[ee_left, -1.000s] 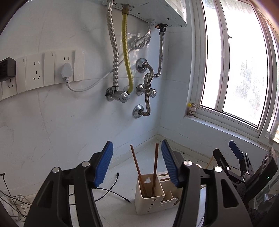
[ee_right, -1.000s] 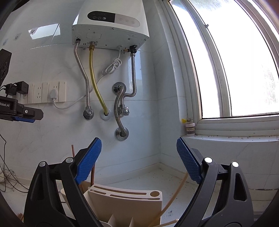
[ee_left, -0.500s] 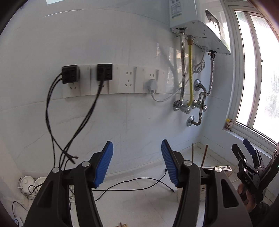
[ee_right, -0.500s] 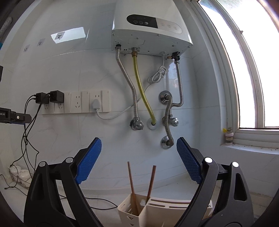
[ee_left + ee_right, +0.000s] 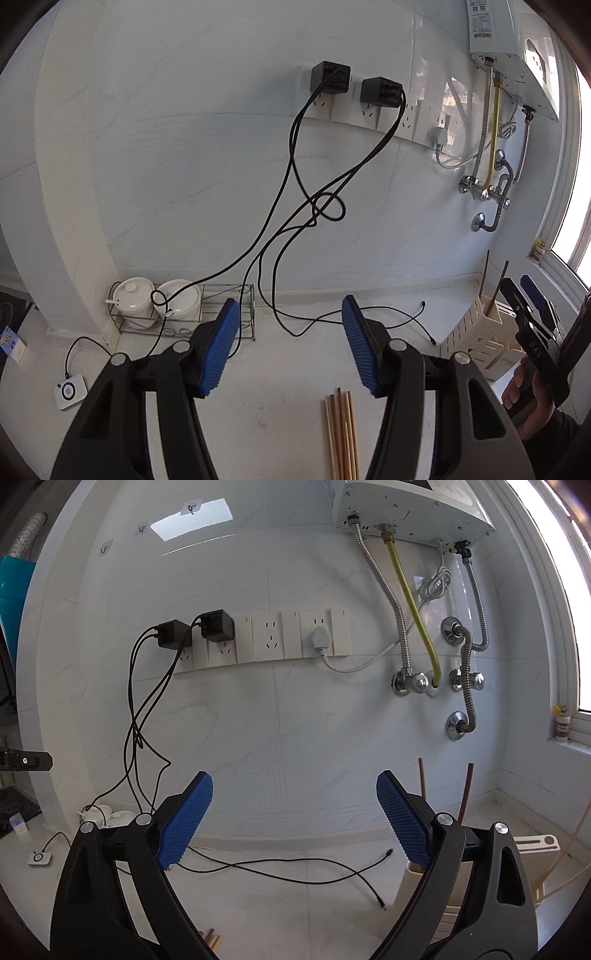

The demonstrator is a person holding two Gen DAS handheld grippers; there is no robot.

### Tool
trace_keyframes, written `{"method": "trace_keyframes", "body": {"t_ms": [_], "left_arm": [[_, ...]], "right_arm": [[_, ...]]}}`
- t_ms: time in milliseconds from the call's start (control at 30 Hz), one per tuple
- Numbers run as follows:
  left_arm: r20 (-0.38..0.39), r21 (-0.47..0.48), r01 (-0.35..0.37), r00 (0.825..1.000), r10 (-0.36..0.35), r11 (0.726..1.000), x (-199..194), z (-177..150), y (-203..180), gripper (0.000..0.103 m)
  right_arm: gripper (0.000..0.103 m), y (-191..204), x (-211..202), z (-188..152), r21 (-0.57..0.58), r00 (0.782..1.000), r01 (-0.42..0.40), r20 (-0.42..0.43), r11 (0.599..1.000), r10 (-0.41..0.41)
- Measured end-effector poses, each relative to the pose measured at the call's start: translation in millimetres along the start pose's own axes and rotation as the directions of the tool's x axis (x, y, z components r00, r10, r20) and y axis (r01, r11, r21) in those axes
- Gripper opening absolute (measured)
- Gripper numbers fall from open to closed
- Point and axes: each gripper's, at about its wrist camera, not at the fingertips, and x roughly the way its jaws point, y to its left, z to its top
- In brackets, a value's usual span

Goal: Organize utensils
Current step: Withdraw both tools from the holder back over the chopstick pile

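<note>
White counter [image 5: 258,424]: both grippers, left [image 5: 288,350] and right [image 5: 291,821], gape empty. Lower the left squarely over the near chopsticks [image 5: 341,435], pinching one pair, for the holder [image 5: 480,332] at right.

Each hand-held gripper [image 5: 288,347] has black angular arms, silver pivot screws and ribbed blue pads [image 5: 218,350]. The right hand-held gripper [image 5: 293,821] matches. A dark sleeve [image 5: 550,432] is worn.

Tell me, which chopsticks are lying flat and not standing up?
The bundle of chopsticks on the counter below the left gripper lies flat. The two dark chopsticks stand upright in the cream holder.
</note>
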Motion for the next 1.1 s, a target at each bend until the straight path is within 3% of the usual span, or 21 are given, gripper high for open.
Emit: {"method": "trace_keyframes", "body": {"t_ms": [167, 267, 333, 433, 633, 800, 967, 1100], "left_arm": [[-0.118, -0.015, 0.02, 0.993, -0.022, 1.0, 14.2, -30.9, 13.3, 0.058], [-0.182, -0.026, 0.032, 0.983, -0.036, 0.999, 25.5, -51.3, 15.7, 0.071], [-0.226, -0.025, 0.046, 0.973, -0.05, 0.999, 33.0, -64.5, 14.4, 0.074], [-0.3, -0.021, 0.073, 0.951, -0.076, 0.997, 47.4, -84.1, 9.0, 0.078], [-0.415, -0.008, 0.095, 0.905, -0.09, 0.995, 71.8, -123.9, -1.0, 0.08], [-0.543, -0.023, 0.115, 0.833, -0.109, 0.993, 96.5, -157.8, -4.7, 0.08], [-0.62, -0.01, 0.113, 0.779, -0.095, 0.994, 113.6, -183.7, -11.7, 0.08], [-0.653, 0.01, 0.116, 0.753, -0.081, 0.993, 122.1, -196.0, -20.2, 0.08]], "right_arm": [[0.087, 11.5, 11.6, -25.2, 0.053, 0.993, -0.027, -0.111, 0.998, 0.033], [0.09, 16.8, 21.2, -38.6, 0.075, 0.98, -0.045, -0.19, 0.996, 0.059], [0.091, 18.8, 31.9, -47.1, 0.096, 0.96, -0.065, -0.264, 0.993, 0.088], [0.091, 21.1, 50.2, -62.5, 0.117, 0.912, -0.078, -0.392, 0.99, 0.118], [0.092, 19.4, 81.5, -100.1, 0.194, 0.767, -0.049, -0.621, 0.98, 0.162], [0.092, 19.7, 81.0, -119.6, 0.185, 0.716, -0.041, -0.68, 0.982, 0.158], [0.092, 23.5, 83.3, -134.9, 0.157, 0.658, -0.042, -0.739, 0.987, 0.145], [0.092, 24.8, 89.7, -147.1, 0.16, 0.592, -0.037, -0.792, 0.986, 0.15]]}}
